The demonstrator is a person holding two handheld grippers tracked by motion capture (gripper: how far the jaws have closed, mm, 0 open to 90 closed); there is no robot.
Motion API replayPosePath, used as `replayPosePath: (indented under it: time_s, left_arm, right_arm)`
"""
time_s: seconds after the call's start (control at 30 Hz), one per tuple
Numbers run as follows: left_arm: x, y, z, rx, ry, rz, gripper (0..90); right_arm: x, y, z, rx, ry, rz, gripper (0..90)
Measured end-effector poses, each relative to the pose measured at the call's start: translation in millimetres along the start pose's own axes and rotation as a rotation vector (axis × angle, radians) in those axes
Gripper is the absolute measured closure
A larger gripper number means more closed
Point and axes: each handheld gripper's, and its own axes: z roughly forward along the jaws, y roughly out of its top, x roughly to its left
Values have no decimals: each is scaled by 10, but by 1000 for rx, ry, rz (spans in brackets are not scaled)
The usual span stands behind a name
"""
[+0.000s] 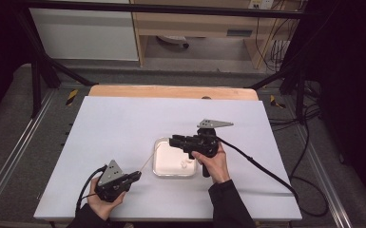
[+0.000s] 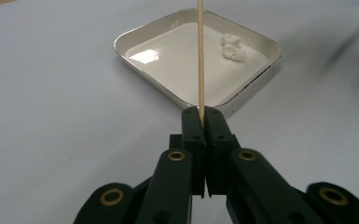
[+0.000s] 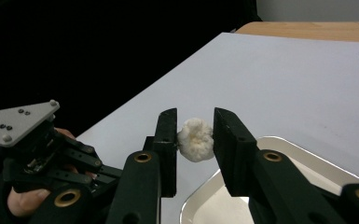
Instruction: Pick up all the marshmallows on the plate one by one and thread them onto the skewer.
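Between the jaws of the right gripper (image 3: 195,128), above the near-left edge of the white square tray (image 1: 159,169), sits a small white puffy piece (image 3: 195,139), squeezed from both sides. Two similar white pieces (image 2: 233,47) lie inside the tray by its right rim. Left of the tray, the left gripper (image 2: 204,112) has its jaws closed tight on a thin wooden skewer (image 2: 200,56), which points up over the tray. Tray and both hands rest over a pale sheet-covered table (image 1: 119,128).

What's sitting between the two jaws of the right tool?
A small white puffy lump, pinched between the right tool's jaws above the tray's rim, as the right gripper view shows.
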Motion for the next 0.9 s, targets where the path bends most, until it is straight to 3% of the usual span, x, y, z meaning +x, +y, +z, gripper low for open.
replayPosePath:
  time_s: [0.5, 0.9]
  left_arm:
    - [-16, 11, 22, 3, -3, 12, 886]
    - [-39, 14, 30, -2, -7, 18, 886]
  right_arm:
    - [-63, -28, 118, -16, 43, 73, 723]
    - [-42, -19, 168, -5, 64, 75, 727]
